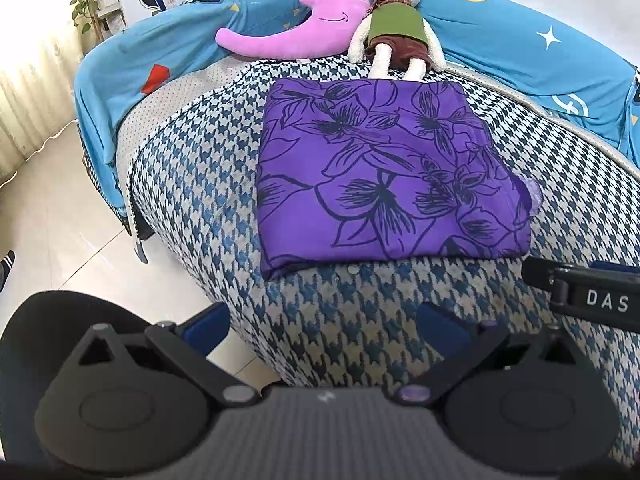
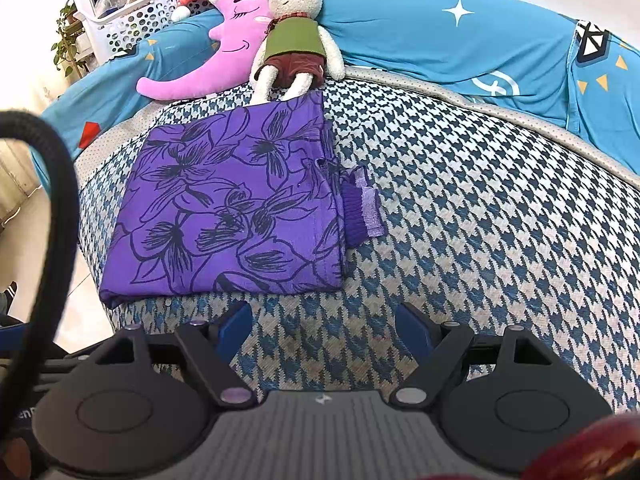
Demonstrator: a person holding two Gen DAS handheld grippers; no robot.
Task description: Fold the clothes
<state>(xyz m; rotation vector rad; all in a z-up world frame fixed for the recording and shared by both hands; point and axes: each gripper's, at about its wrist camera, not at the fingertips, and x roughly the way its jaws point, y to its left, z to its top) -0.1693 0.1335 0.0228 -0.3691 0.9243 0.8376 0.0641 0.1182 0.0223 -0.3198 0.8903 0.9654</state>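
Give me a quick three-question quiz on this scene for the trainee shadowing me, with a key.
1. True or false: the left gripper is shut on the purple floral garment.
2. Which part sticks out from the garment's right edge: A) a ribbed cuff, B) a zip, C) a hood?
3. Fill in: the plush rabbit lies beside a pink ____-shaped cushion.

Key:
1. False. Both the left gripper and the right gripper are open and clear of the garment, over the houndstooth cover.
2. A, the ribbed cuff.
3. Moon.
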